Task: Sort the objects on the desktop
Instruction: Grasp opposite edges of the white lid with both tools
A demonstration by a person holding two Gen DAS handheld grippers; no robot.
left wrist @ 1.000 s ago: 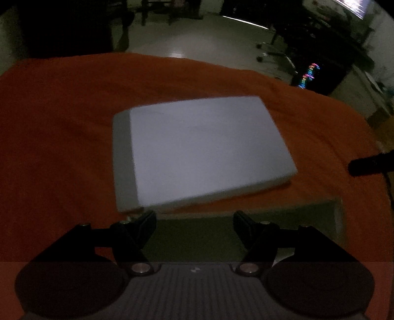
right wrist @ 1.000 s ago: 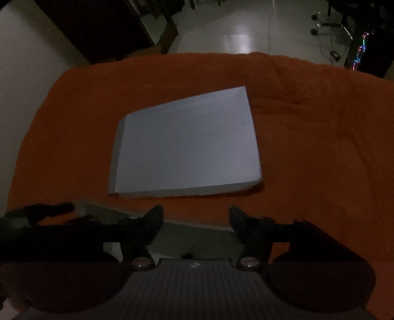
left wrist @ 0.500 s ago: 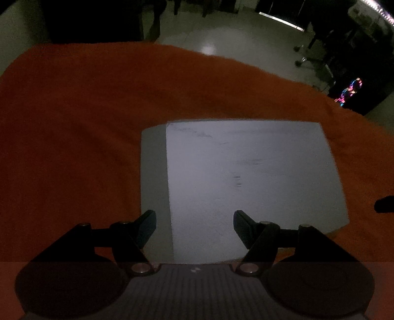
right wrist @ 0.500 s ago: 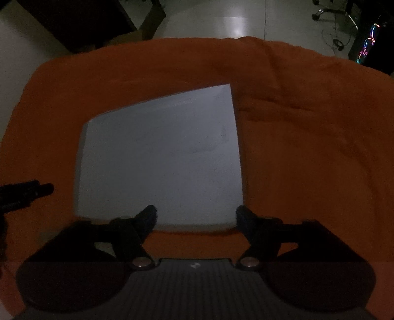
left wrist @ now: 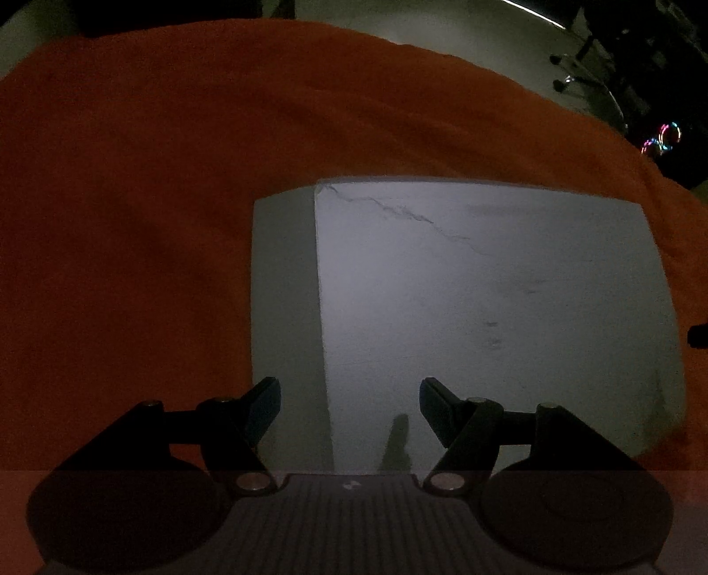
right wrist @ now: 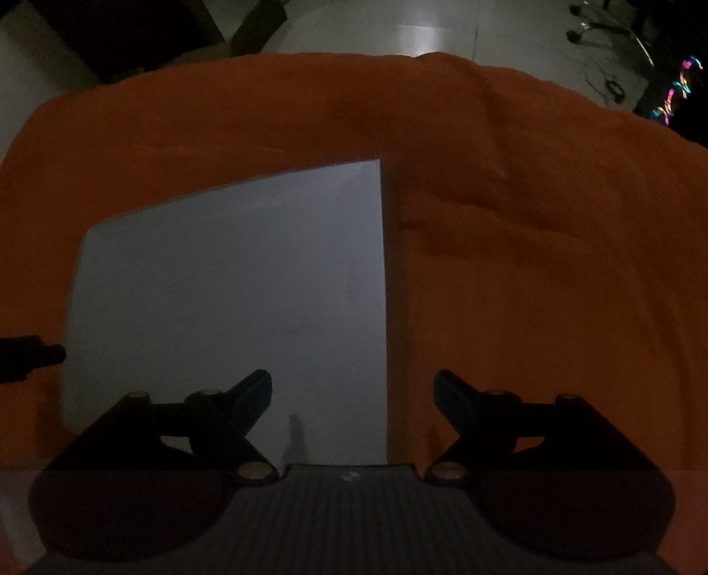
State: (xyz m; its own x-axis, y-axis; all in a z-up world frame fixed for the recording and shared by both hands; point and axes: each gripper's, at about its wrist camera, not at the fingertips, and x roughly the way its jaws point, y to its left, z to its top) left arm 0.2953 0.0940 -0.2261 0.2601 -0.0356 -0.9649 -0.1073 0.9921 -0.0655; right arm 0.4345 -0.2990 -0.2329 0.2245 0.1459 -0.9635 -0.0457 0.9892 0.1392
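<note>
The white block (left wrist: 486,309) lies flat on the orange cloth (left wrist: 155,221), a thick slab with a broad top face and a plain grey side wall at its left end; in my right view the same block (right wrist: 230,300) shows its sharp right edge with cloth beyond it. A thin crack runs from its far left corner across the top, and a few small dents mark the surface, so I judge it to be foam or something like it: light, stiff enough to hold its shape, but brittle and easy to crush or snap near that crack. Its faces look matte, so I expect little slip. My left gripper (left wrist: 349,398) hangs over the block's left end, jaws apart with nothing pressed between them, straddling the edge where top meets side wall. My right gripper (right wrist: 352,393) hangs over the right edge, jaws opening, one finger above the top face and the other above bare cloth, nothing clamped. I think the best hold is one claw at each end, pinching the slab's thickness gently and away from the cracked corner, then lifting level. Whether either fingertip already touches the block I cannot tell. Beyond the cloth lies a dim floor (right wrist: 398,31).
</note>
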